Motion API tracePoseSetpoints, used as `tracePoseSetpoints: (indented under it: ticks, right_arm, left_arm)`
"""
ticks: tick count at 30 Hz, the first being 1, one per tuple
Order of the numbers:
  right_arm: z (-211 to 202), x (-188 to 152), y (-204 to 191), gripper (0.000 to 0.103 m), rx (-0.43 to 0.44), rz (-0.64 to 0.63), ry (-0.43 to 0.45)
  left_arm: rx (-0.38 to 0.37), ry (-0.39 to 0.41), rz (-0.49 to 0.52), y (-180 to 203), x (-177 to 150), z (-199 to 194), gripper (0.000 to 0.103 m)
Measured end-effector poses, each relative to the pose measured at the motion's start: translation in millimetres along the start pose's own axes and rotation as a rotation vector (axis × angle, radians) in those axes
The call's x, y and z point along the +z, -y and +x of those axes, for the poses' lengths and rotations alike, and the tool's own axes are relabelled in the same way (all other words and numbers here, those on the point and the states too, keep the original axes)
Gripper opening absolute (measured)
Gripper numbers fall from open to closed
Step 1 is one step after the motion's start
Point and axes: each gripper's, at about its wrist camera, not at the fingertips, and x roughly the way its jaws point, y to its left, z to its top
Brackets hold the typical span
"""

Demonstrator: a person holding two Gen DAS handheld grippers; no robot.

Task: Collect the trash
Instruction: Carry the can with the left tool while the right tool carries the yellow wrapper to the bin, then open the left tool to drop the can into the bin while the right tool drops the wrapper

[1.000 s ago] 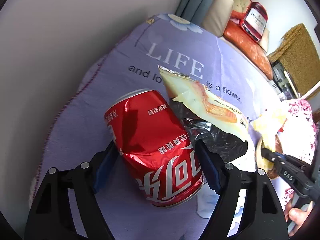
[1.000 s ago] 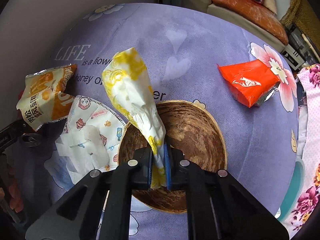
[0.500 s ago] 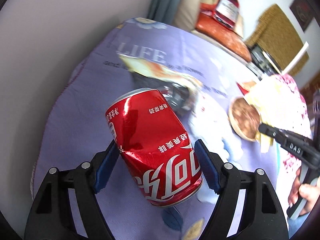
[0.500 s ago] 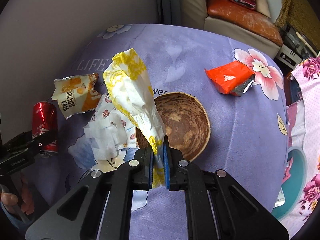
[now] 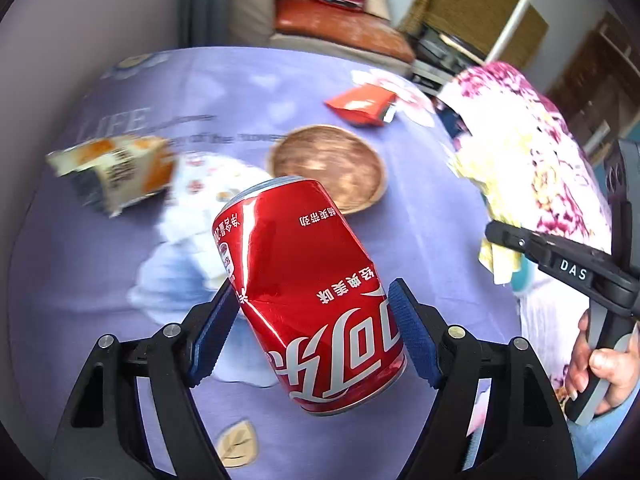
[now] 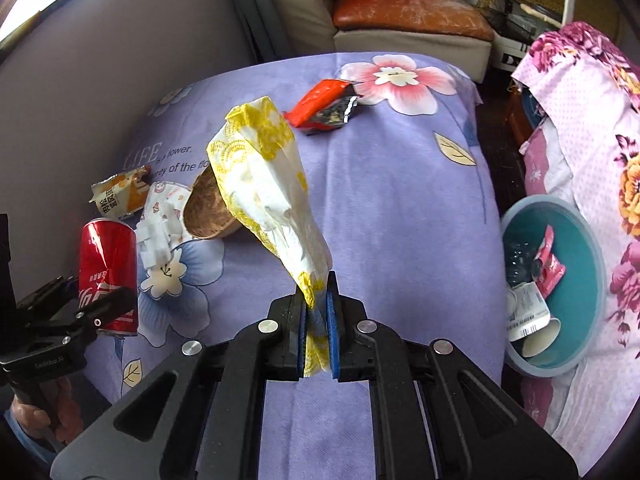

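Observation:
My left gripper [image 5: 312, 312] is shut on a dented red cola can [image 5: 308, 292] and holds it above the purple tablecloth [image 5: 420, 232]; the can also shows in the right wrist view [image 6: 106, 272]. My right gripper [image 6: 318, 308] is shut on a yellow-and-white napkin [image 6: 268, 196], held in the air over the table. A teal trash bin [image 6: 580, 276] with trash inside stands below the table's right edge. On the table lie an orange snack wrapper [image 5: 116, 172], a printed face mask [image 5: 200, 196] and a red wrapper [image 5: 360, 104].
A wooden bowl [image 5: 328, 168] sits mid-table. A chair under floral cloth [image 6: 592, 120] stands right of the table, beside the bin. A sofa with orange cushion [image 6: 408, 20] is behind. A grey wall [image 6: 100, 60] runs along the table's left side.
Both grippers have risen and drawn back from the table with their loads. The right gripper has swung rightward, so the teal bin has come into its view.

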Motion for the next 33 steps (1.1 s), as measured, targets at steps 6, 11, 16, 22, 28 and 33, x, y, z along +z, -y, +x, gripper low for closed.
tracePoseSetpoints:
  ticks: [6, 11, 16, 22, 28, 33]
  right_arm:
    - [-14.5, -13.2, 53.3, 0.008, -0.023, 0.075, 0.03]
    - [-26.8, -22.6, 98.1, 0.008, -0.053, 0.156, 0.056]
    - [-43.6, -28.6, 151.1, 0.008, -0.093, 0.252, 0.09]
    - [-58.6, -31.5, 195.0, 0.008, -0.129, 0.303, 0.121]
    - [-70.2, -31.7, 231.2, 0.008, -0.146, 0.342, 0.144]
    - [-68.0, -31.0, 251.6, 0.008, -0.153, 0.365, 0.132]
  left_arm:
    - [-0.043, -0.045, 0.082, 56.4, 5.7, 26.6, 0.077]
    - [-0.08, -0.07, 0.169, 106.2, 16.5, 46.6, 0.077]
    - [-0.123, -0.091, 0.258, 160.3, 28.4, 68.4, 0.076]
    - [-0.167, -0.134, 0.309, 219.0, 37.6, 96.9, 0.076]
    - [-0.189, -0.159, 0.345, 259.8, 48.2, 118.4, 0.076]
    - [-0.2, -0.179, 0.359, 281.1, 54.8, 133.7, 0.075]
